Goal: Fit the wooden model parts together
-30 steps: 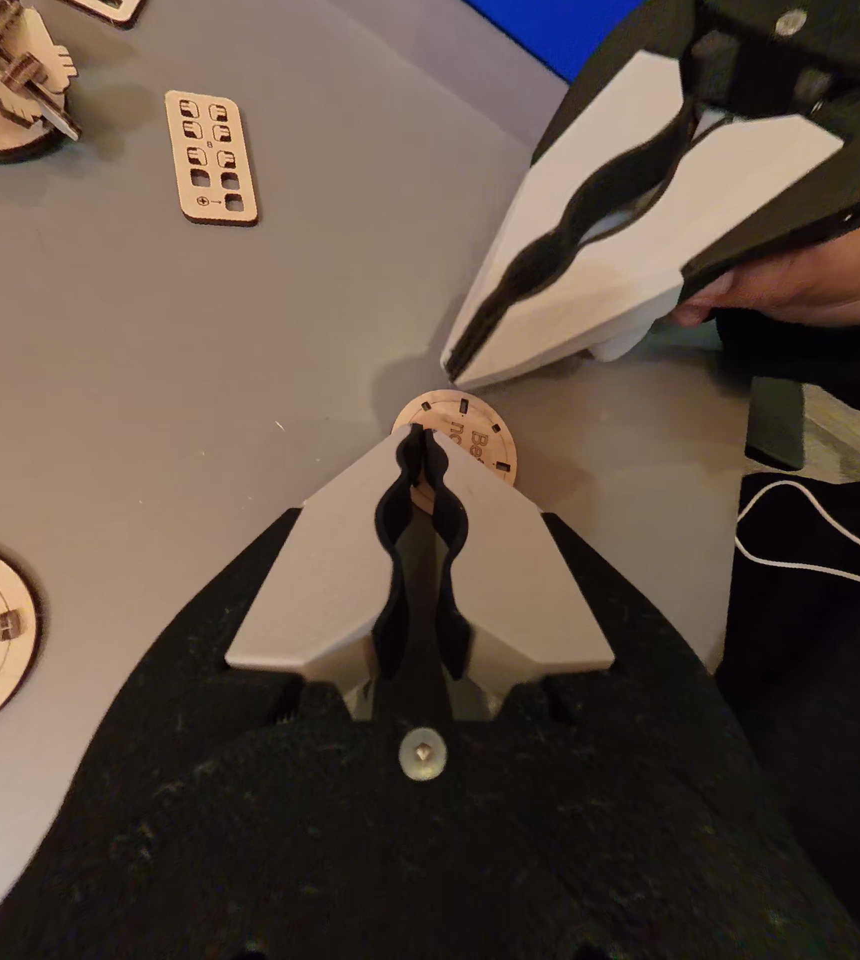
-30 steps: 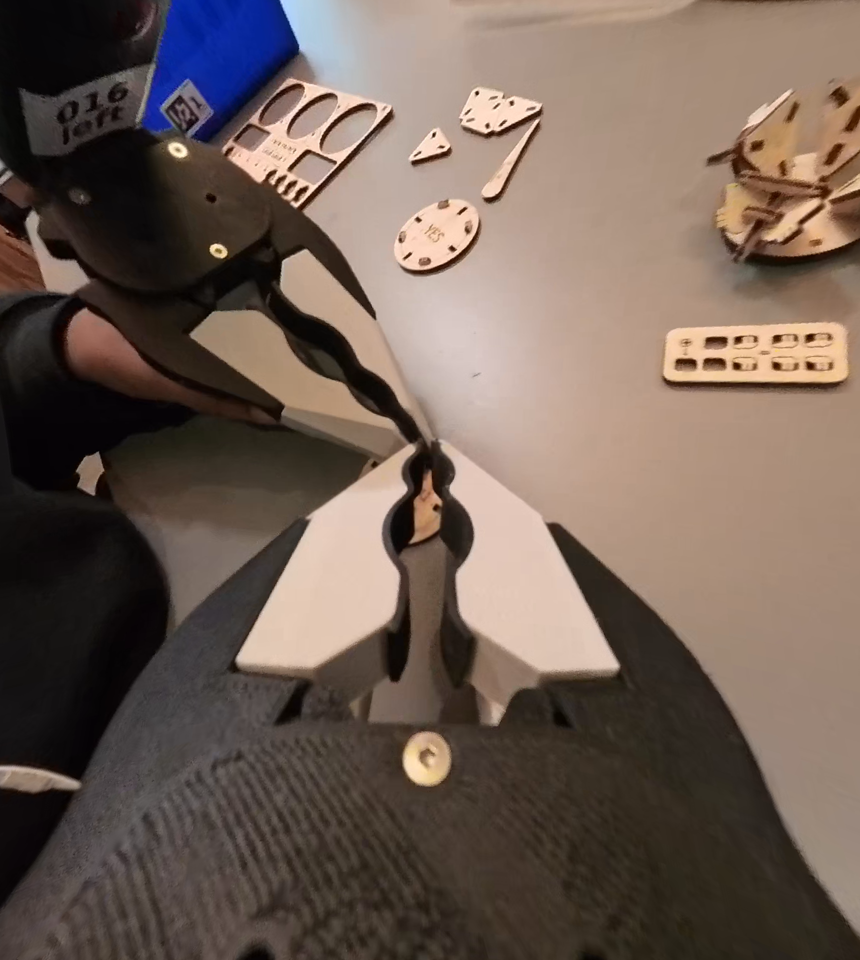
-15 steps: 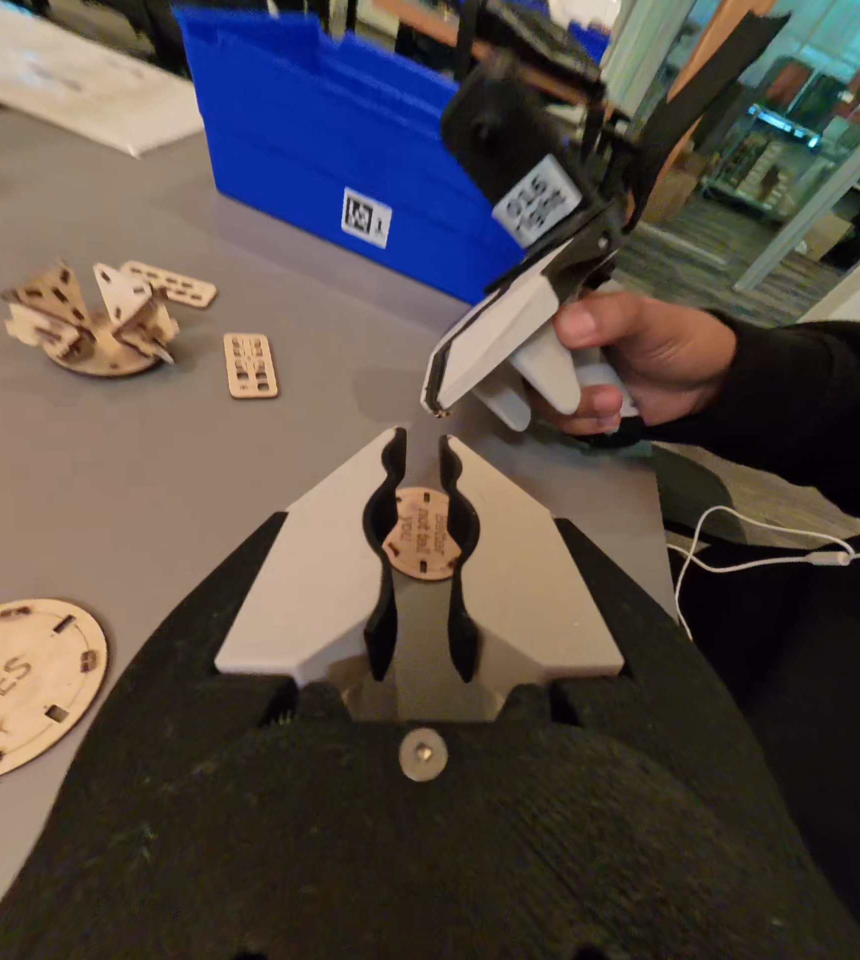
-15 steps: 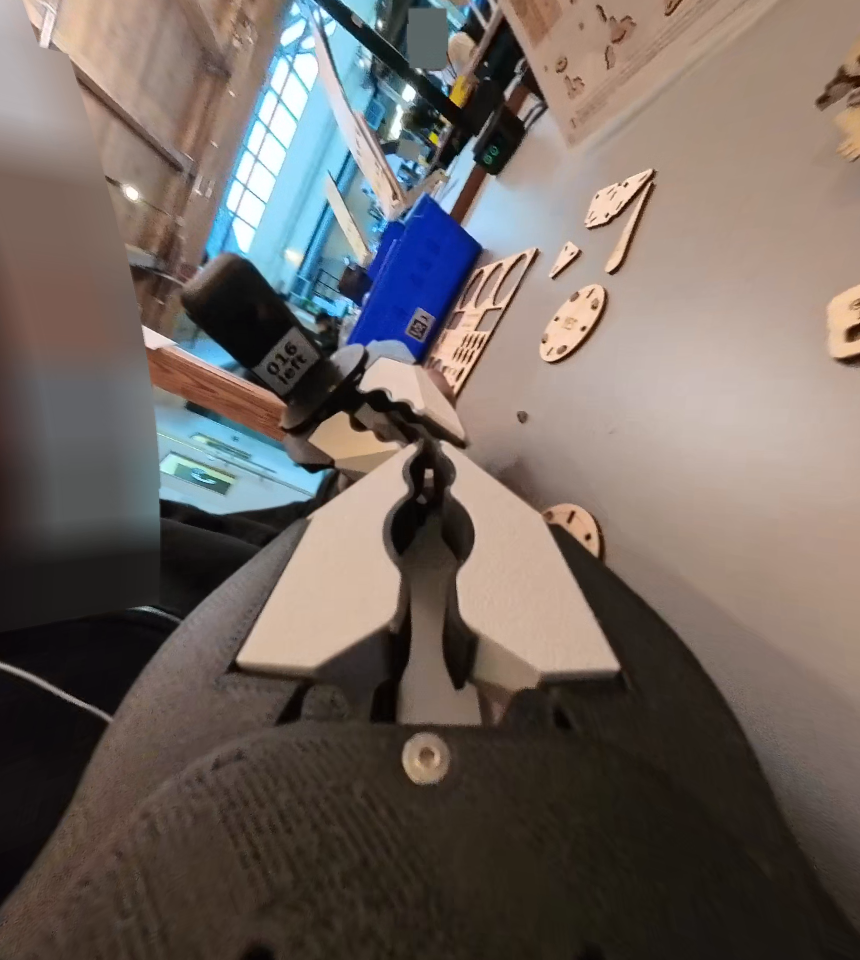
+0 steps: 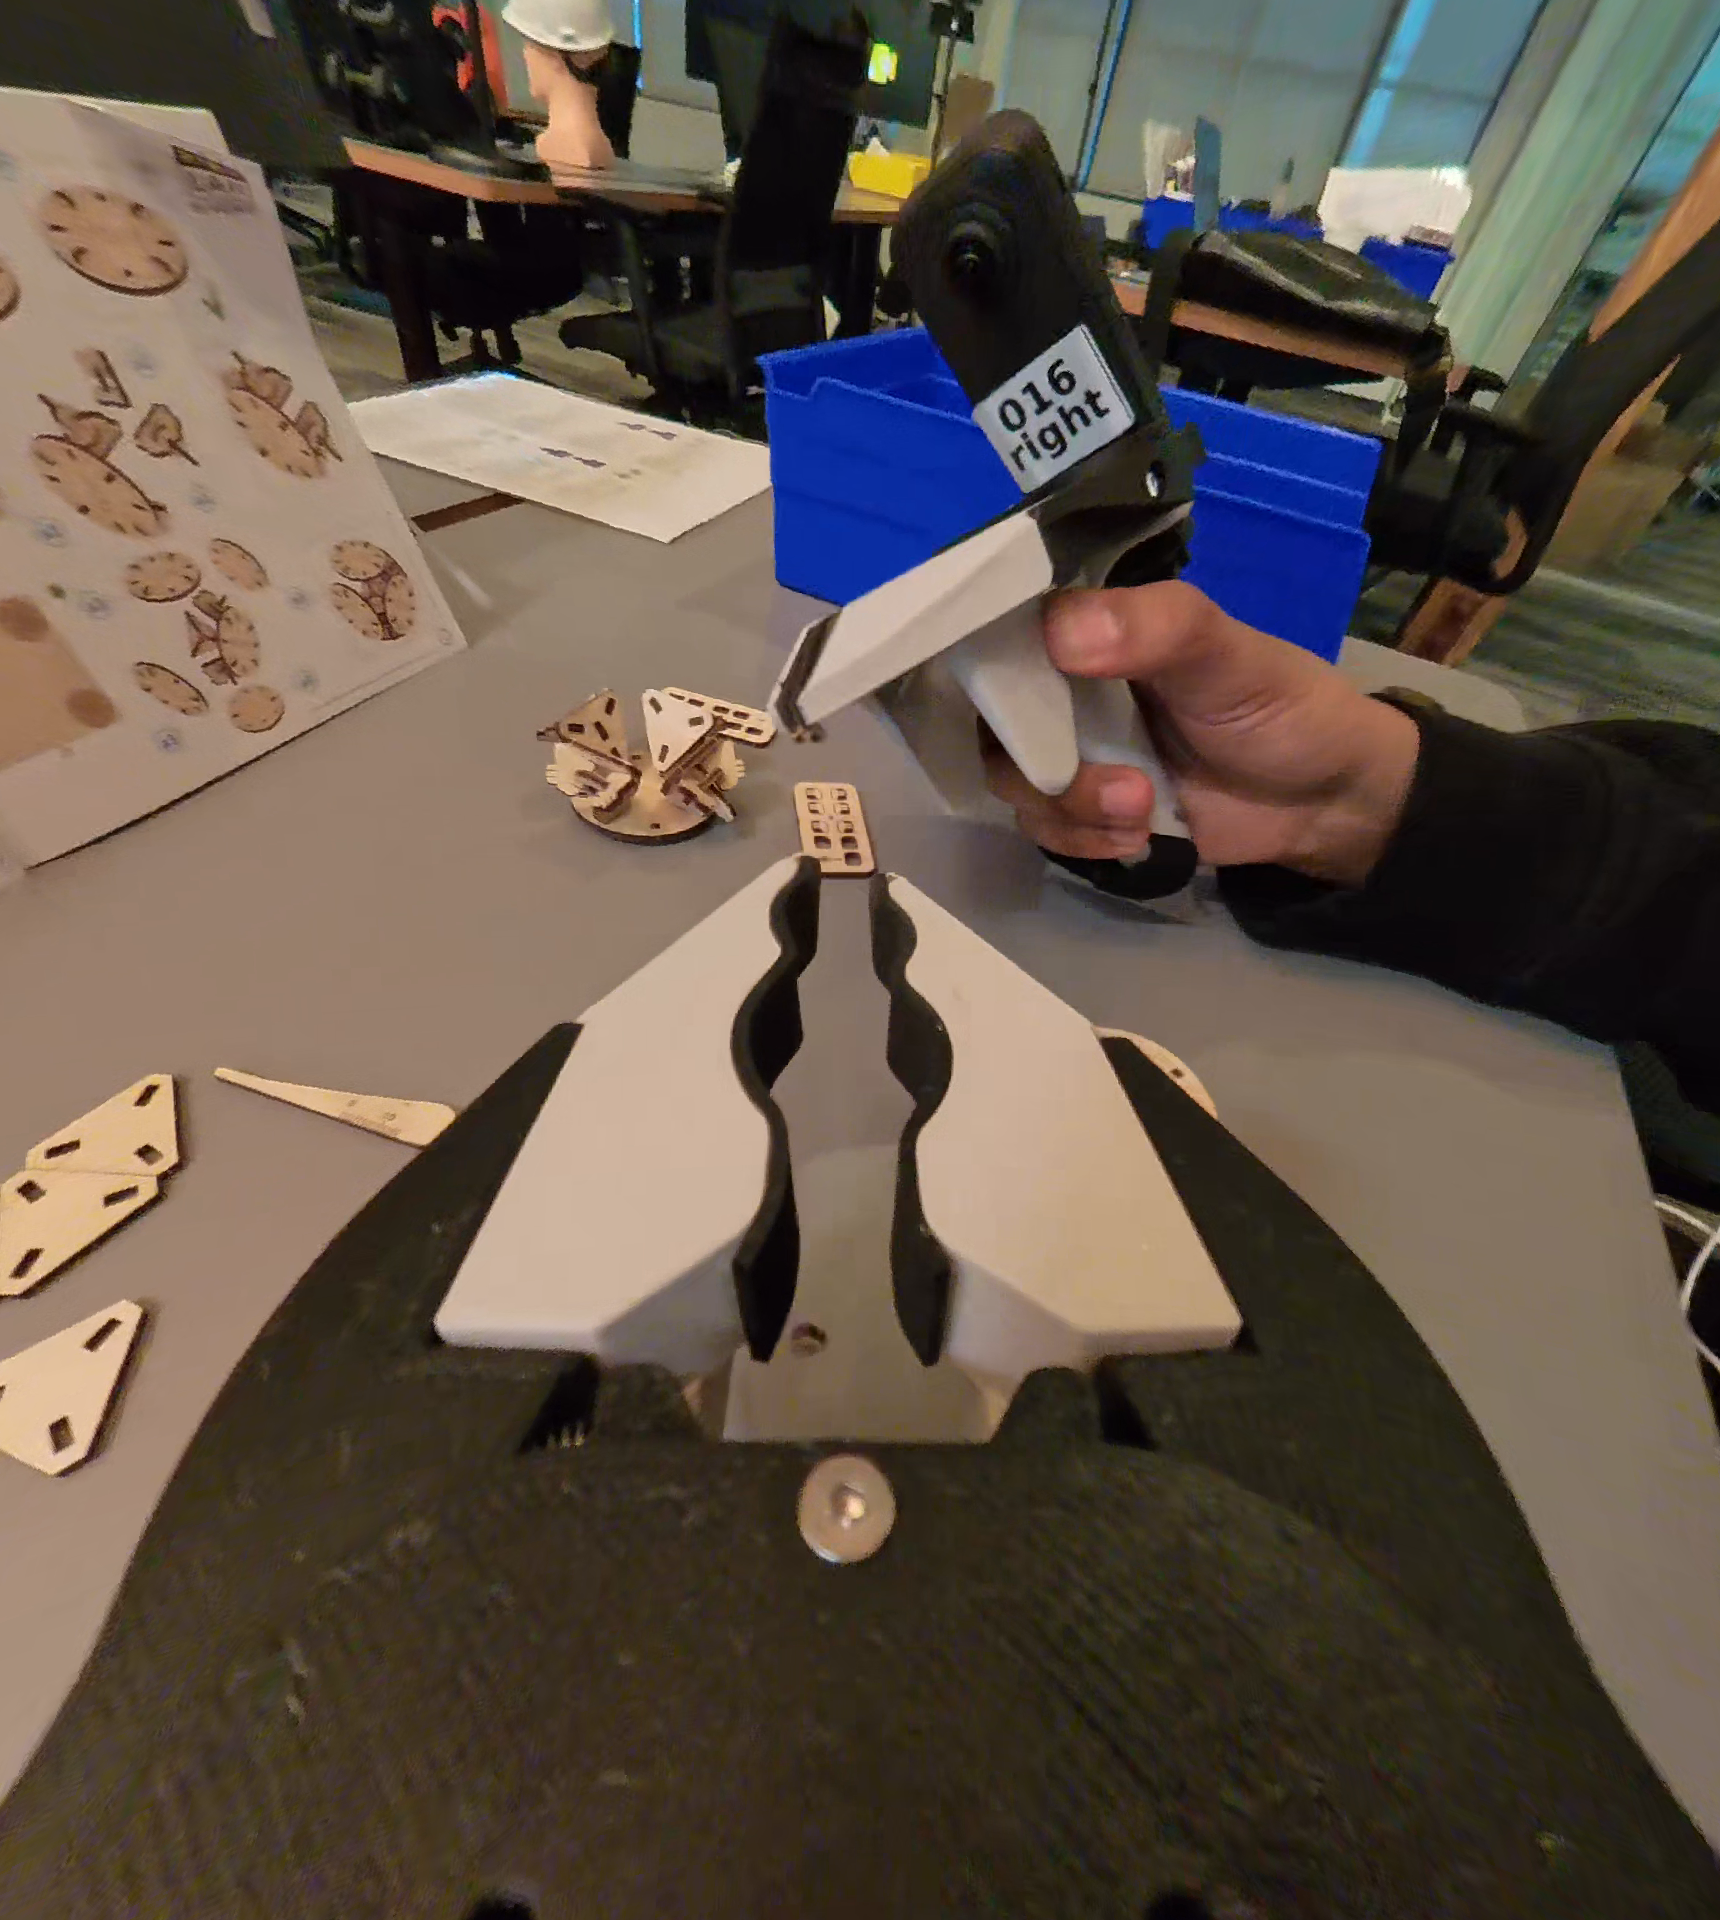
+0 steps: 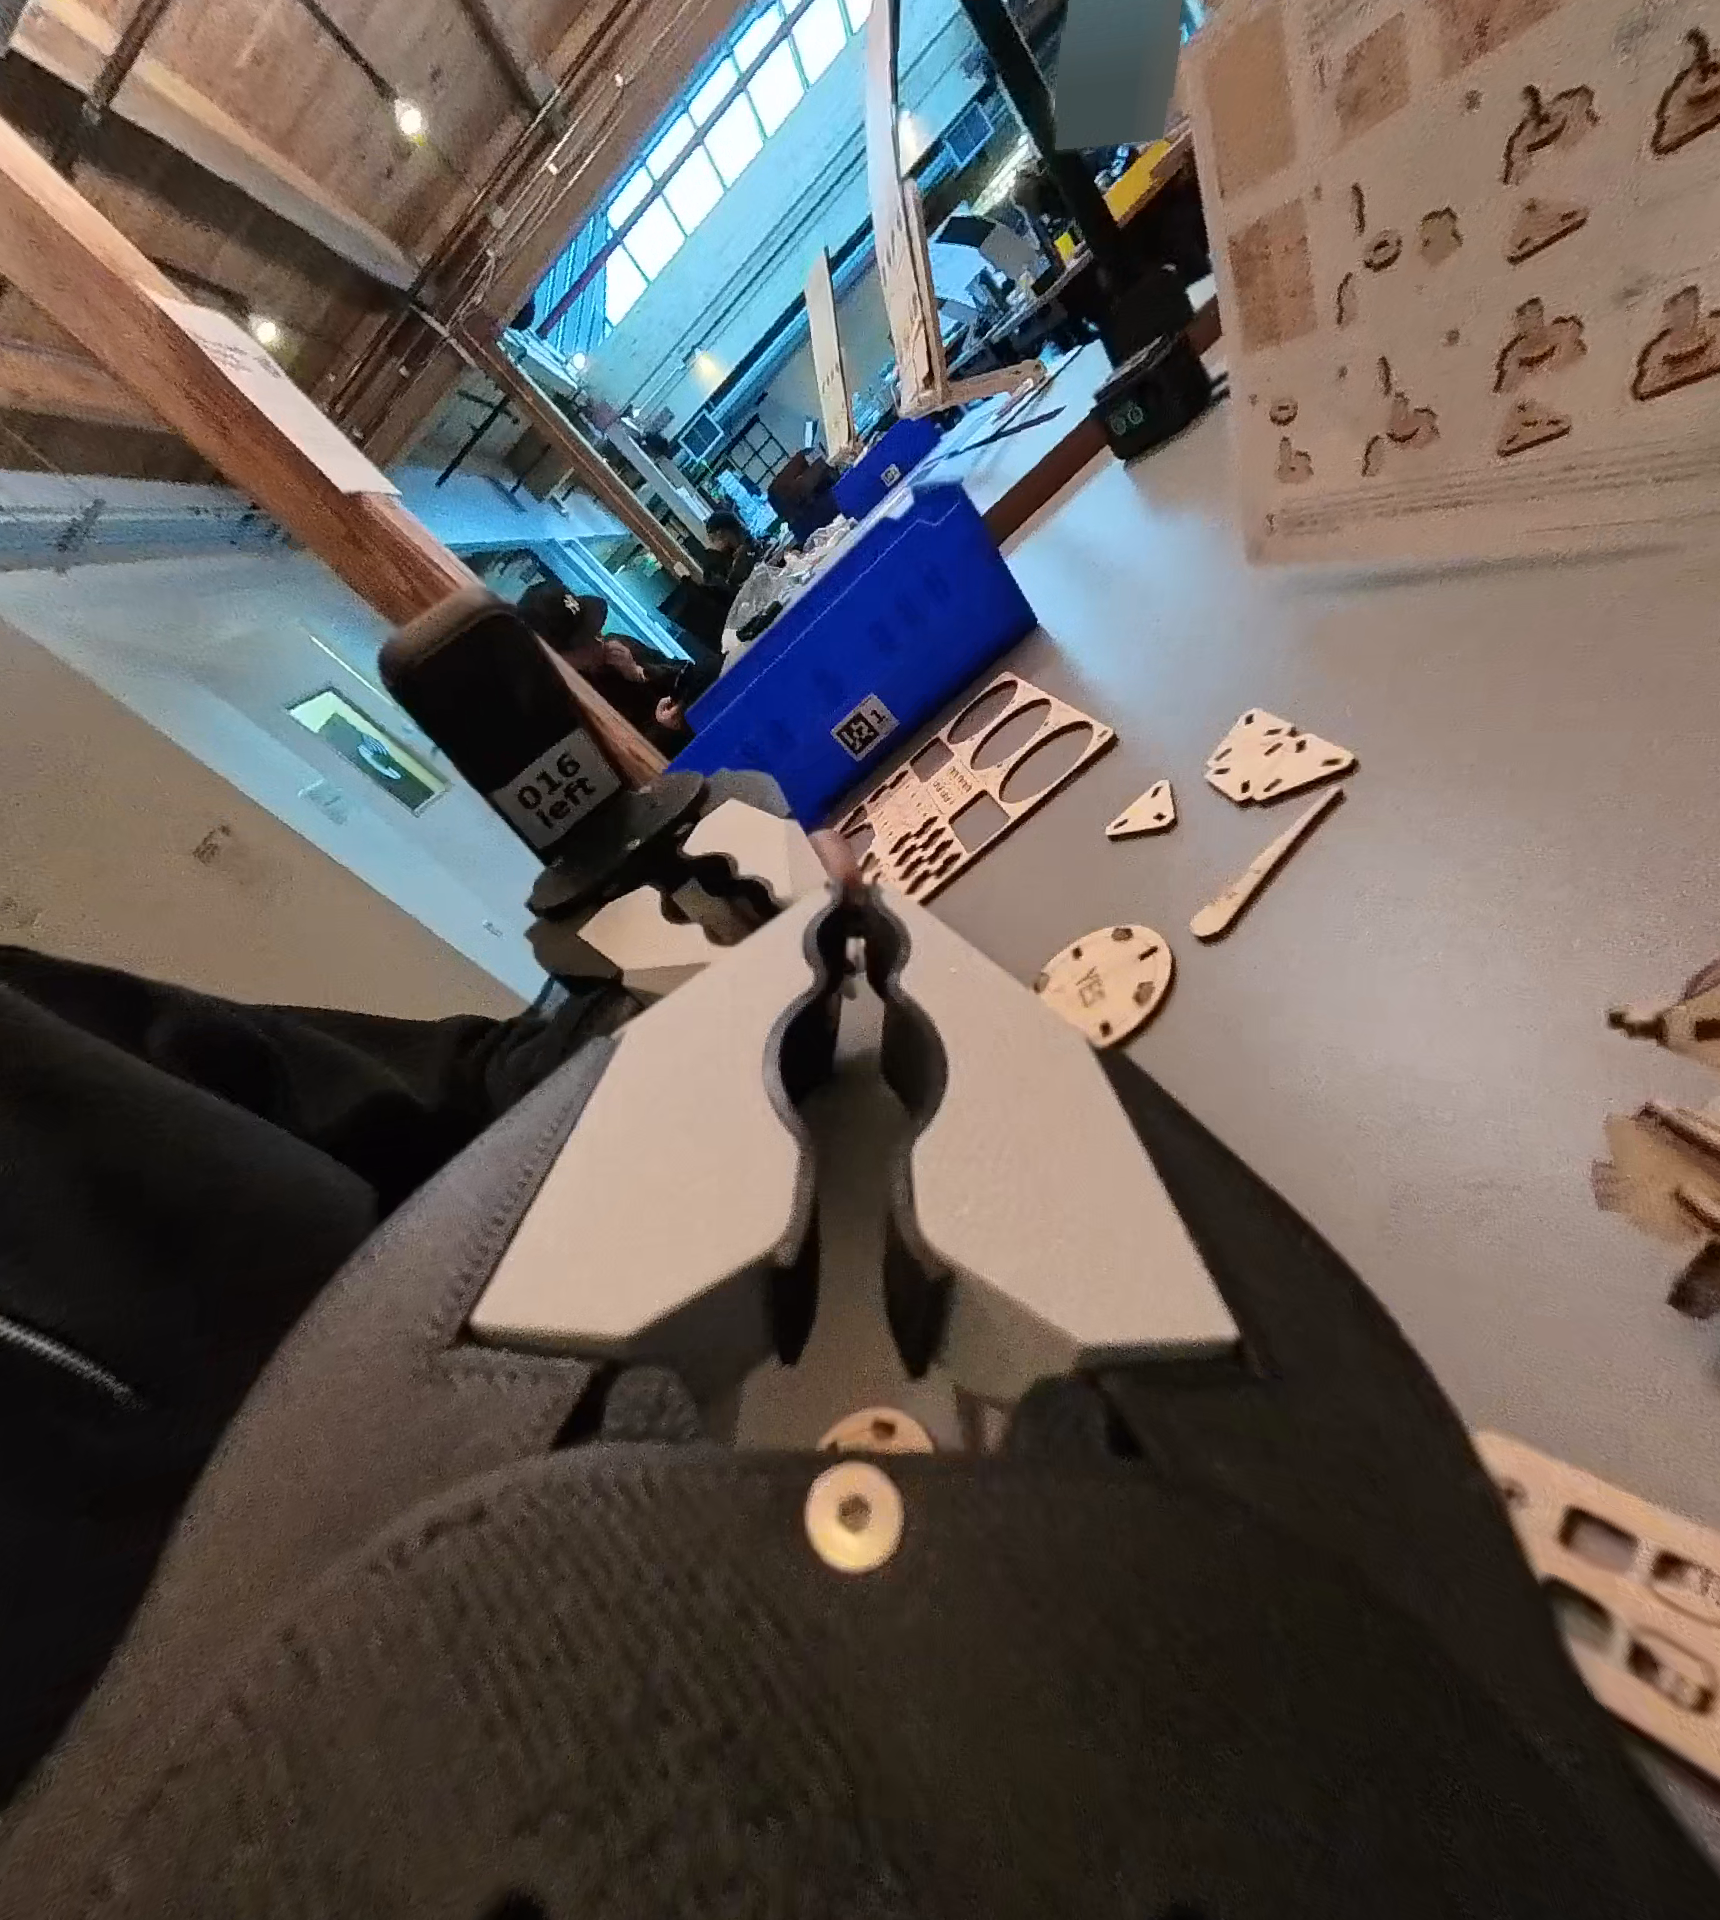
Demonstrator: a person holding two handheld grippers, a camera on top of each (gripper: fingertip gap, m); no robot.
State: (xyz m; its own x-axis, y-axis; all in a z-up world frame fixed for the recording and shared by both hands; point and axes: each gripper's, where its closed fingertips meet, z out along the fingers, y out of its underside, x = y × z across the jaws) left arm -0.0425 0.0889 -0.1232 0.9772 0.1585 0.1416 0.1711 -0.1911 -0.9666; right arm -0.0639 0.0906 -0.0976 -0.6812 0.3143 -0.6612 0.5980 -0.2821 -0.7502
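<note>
Left gripper jaws narrowly apart, bare, above the grey worktop, slotted wooden strip just beyond its tips, wooden triangles near left edge, assembled wooden model mid-worktop, right gripper closed, raised beside model, contents unclear.

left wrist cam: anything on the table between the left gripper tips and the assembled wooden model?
Bare grey table between left gripper and wooden model; slotted strip lies beside it.

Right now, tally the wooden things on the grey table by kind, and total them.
Triangles: 4
Discs: 2
Pointed sticks: 1
Slotted strips: 1
Cut-out sheets: 1
Assembled models: 1
Total: 10
</note>
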